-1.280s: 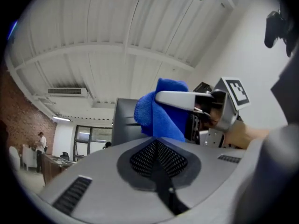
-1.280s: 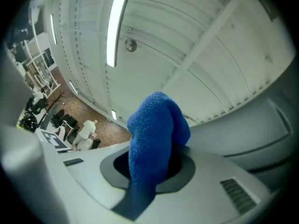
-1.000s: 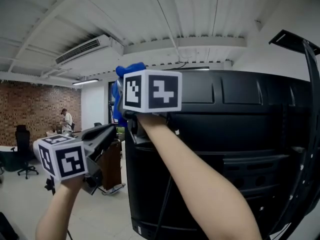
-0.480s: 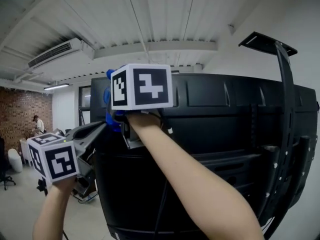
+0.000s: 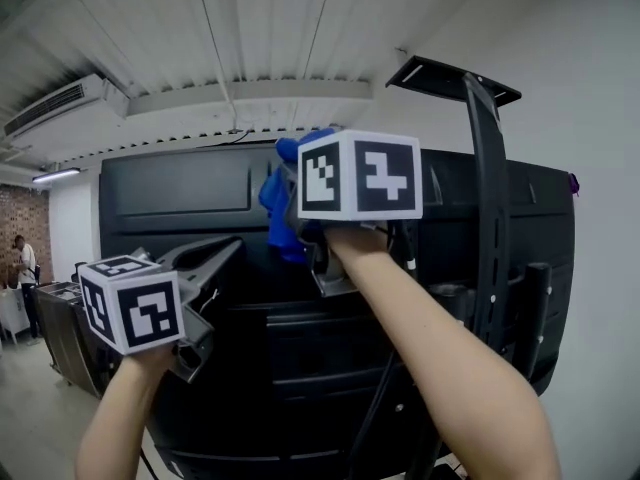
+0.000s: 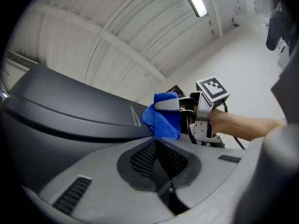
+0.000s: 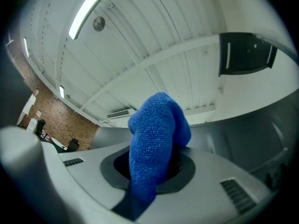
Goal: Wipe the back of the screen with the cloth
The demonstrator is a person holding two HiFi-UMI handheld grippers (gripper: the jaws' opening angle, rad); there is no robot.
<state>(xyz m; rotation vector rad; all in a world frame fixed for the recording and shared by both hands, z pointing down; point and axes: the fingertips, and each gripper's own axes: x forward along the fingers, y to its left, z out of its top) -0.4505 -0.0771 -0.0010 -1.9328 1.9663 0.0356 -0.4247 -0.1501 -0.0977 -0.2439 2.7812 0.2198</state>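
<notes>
Stands behind a big black screen (image 5: 300, 368), looking up at its back, a tool in each hand. Grips a blue cloth (image 5: 278, 208) in the right tool (image 5: 296, 226), jaws clamped on the bunched fabric. In the right gripper view, bulges up over the jaws and fills the middle of the picture. Holds the cloth high on the screen's back, just under the top edge and about midway across, against the moulded panel. From the left gripper view, looks pressed right onto the dark curve of that panel. Reaches up from the lower right with a bare forearm (image 5: 440, 368), marker cube (image 5: 360, 173) turned toward the head camera.

Carries the left tool (image 5: 228, 248) lower and to the left, its own cube (image 5: 130, 303) near the picture's left side. Jaws closed together on nothing, tips angled up toward the cloth and close to the screen's back. Cannot tell whether those tips touch it.

Right of the cloth, a black upright bar (image 5: 487, 218) up the screen's back, topped above the edge by a flat plate (image 5: 455, 78). Overhead, a white ribbed ceiling (image 5: 260, 28) with an air-conditioning unit (image 5: 50, 108) at the left. Far left, past the screen's edge, a strip of brick wall (image 5: 12, 223) and a small person (image 5: 22, 253) well away.
</notes>
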